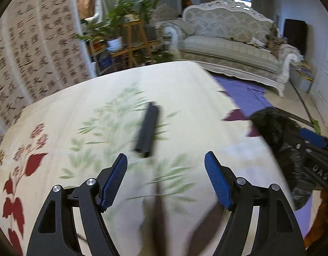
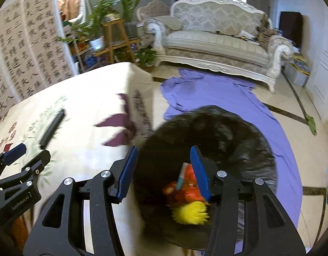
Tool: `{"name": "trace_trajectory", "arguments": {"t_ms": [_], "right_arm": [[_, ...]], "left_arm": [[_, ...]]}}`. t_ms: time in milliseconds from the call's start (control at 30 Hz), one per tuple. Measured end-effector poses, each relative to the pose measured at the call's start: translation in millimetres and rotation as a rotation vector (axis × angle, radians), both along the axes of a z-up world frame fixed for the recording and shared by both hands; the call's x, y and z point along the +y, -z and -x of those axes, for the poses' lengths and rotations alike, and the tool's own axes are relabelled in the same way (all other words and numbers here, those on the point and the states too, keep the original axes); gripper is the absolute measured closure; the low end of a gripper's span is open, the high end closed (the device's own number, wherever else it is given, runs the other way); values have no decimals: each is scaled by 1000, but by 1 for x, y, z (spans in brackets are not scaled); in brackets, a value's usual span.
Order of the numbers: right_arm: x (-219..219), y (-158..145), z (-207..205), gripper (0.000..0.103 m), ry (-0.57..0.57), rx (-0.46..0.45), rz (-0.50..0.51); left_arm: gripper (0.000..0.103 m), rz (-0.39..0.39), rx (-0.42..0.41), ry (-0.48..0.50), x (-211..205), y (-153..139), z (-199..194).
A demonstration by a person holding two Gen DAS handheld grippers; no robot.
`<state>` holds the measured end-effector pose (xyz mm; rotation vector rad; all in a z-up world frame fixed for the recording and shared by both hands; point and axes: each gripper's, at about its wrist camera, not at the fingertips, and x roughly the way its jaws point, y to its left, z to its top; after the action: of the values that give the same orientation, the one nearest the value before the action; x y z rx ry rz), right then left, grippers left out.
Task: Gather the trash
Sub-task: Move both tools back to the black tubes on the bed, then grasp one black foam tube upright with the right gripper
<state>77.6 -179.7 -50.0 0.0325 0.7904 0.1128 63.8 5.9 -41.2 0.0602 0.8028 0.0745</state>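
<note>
Right wrist view first: the right hand-held gripper (image 2: 162,170) hangs over the mouth of a black bag (image 2: 227,132) that sits at the right edge of the bench (image 2: 83,149); its jaws are parted with nothing pressed between the blue pads, though the bag's dark rim is blurred around them, so whether a fold of plastic touches a pad I cannot tell. Inside the bag, just below the pads, lie an orange wrapper (image 2: 185,188) and a yellow bristly piece (image 2: 191,212), so some trash is already in. Left wrist view: the left hand-held gripper (image 1: 166,177) is held wide open and empty above the flowered cloth that covers the bench. Just ahead of its fingertips lies a dark bar (image 1: 148,132), flat on the cloth and slanting away, apart from both pads; it is the only loose item visible on the cloth, and it looks like the next piece to pick up, though I cannot say what it is. The bag shows at the right of this view, well apart from the bar. Farther off, a purple sheet (image 2: 217,93) is spread on the floor beyond the bench, then a pale sofa (image 1: 227,40) and potted plants (image 1: 119,21) by a calligraphy screen (image 1: 25,59). By my reading the task is partly done: a few things are bagged, the bar is left, and anything outside these views cannot be judged.
</note>
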Motion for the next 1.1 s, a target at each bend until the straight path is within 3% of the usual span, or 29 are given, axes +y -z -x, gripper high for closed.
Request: {"name": "trace_trajectory", "arguments": {"t_ms": [500,767,1100], "right_arm": [[114,-3,-22,53,-194,15,3],[156,6,-41,53,-235,54,1],[172,11,-53,53,-238,78,17]], "left_arm": [[29,31,20,-216,112,9,14],[28,118,86,-247,129,20,8],[27,126,83,-242,133,20,8]]}}
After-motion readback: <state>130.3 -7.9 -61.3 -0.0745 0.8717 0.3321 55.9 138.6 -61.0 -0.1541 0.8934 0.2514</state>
